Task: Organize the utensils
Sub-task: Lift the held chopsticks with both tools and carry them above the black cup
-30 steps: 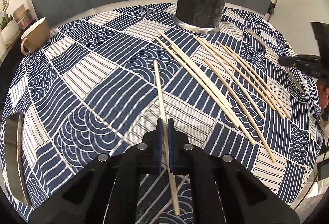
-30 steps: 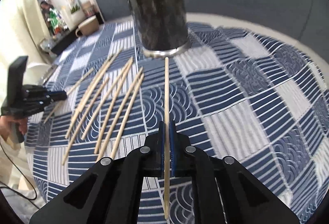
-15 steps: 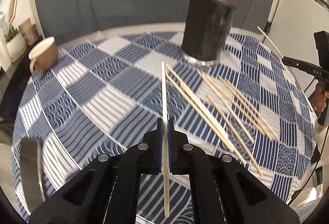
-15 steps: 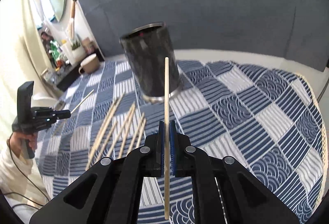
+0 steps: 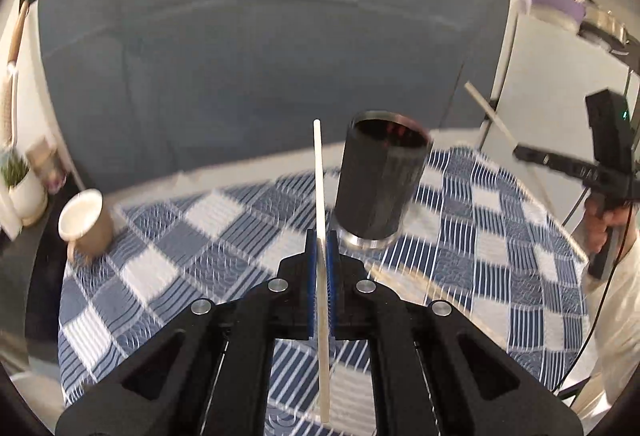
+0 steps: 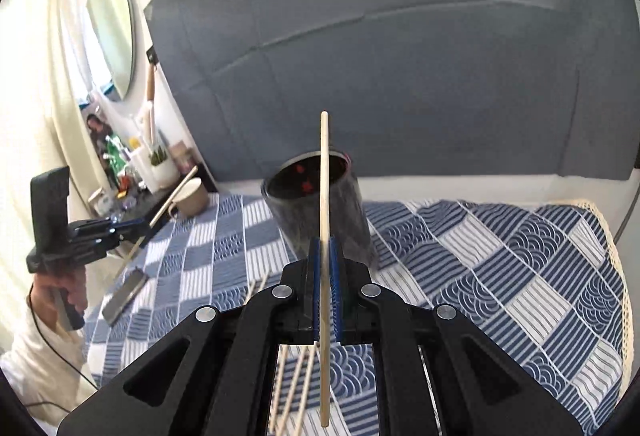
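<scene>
The left gripper [image 5: 319,248] is pinching a chopstick [image 5: 320,196] at frame centre. The right gripper [image 6: 327,256] is pinching another chopstick [image 6: 325,188], crossing the dark cup [image 6: 316,208] behind it.

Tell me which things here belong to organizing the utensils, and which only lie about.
For the job:
- thin wooden chopstick in the left gripper
- second wooden chopstick in the right gripper
- tall dark cylindrical holder
- loose wooden chopsticks on the blue patterned tablecloth

Lying about:
- beige ceramic mug
- small potted plant
- round wall mirror
</scene>
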{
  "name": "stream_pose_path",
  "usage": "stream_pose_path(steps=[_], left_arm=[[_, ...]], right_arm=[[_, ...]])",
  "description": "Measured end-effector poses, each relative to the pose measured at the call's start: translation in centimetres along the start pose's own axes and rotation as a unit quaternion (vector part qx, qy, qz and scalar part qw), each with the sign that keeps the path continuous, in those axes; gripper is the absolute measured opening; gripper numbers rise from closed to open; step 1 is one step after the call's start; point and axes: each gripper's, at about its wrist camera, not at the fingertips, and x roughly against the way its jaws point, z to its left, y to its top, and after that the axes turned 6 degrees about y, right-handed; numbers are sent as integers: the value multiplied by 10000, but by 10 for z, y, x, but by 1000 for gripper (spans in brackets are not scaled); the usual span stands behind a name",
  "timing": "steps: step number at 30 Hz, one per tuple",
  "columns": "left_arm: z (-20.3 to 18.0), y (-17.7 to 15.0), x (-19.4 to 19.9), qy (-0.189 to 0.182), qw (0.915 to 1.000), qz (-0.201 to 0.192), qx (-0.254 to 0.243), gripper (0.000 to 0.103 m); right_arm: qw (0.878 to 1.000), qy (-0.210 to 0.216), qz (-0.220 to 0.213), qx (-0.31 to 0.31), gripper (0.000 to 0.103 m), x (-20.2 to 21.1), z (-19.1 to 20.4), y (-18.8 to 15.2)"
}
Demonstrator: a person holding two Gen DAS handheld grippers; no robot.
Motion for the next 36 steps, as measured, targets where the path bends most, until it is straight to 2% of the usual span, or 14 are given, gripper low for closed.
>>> stream_pose_path(steps=[7, 13, 18, 23, 27, 32, 36], left_arm=[[-14, 43, -3, -523, 9968, -606, -55, 5], [-29, 72, -24, -1204, 9874, -1025, -78, 5], [-34, 88, -44, -1535, 9793, -1320, -42, 5], [-31, 101, -71, -1824, 9705, -1572, 138, 5], [-30, 104, -88, -1905, 9646, -1810, 219, 5], [-25, 104, -102, -2036, 9522, -2229, 458, 5], [-25, 94, -112, -2109, 9375, -2697, 613, 5]], right_arm=[[9994, 15, -342, -75, 5, -7, 7, 20], [9978, 88, -621, -228, 5, -16, 3, 38], [9969, 57, -768, -176, 5, -24, 1, 53], [9941, 233, -1040, -212, 5, -34, -4, 70], [9910, 363, -1272, -182, 5, -44, -12, 79], [9802, 720, -1838, -164, 5, -53, -27, 82], [9682, 865, -2341, -149, 5, -67, -39, 76]])
